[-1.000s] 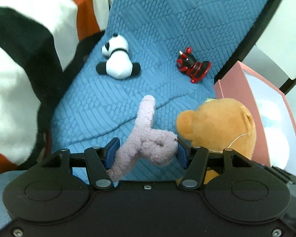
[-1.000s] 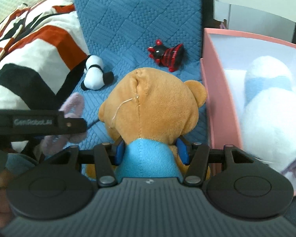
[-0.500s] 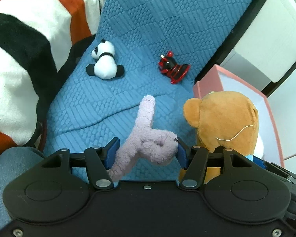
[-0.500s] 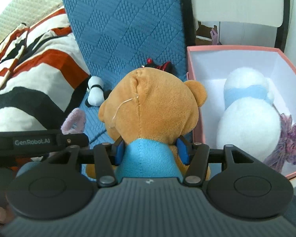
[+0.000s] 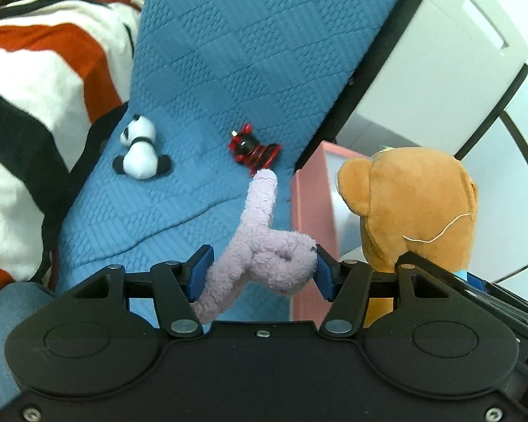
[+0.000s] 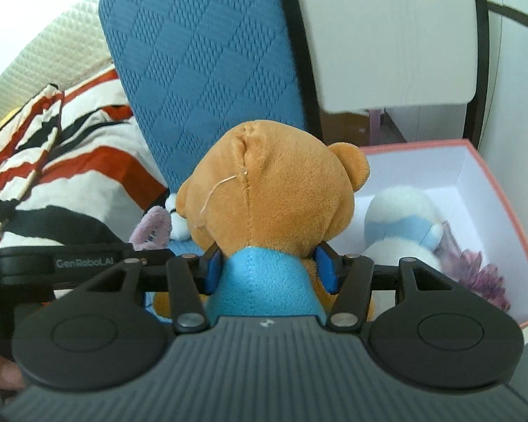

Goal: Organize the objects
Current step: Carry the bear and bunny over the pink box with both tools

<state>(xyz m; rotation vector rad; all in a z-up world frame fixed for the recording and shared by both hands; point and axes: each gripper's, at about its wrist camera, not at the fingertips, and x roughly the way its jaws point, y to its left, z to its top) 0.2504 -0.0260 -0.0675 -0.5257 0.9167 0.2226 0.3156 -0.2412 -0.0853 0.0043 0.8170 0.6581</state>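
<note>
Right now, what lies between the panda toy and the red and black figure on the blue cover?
Nothing: in the left wrist view, only bare blue cover shows between the panda toy and the red and black figure.

Home, likely bedroom: striped blanket (image 5: 35, 81), blue quilted cover (image 5: 228, 70), plush toys (panda (image 5: 140, 151), bear (image 6: 274, 190)).

The left wrist camera is looking forward and down along its fingers, close over the blue quilted cover (image 5: 207, 81), with the pink box (image 5: 308, 218) at right. The right wrist camera is sitting just beside it, facing the box (image 6: 503, 207) interior. Both are sharing the brown bear (image 5: 412, 207) (image 6: 278, 190), cover and striped blanket (image 5: 35, 81).
</note>
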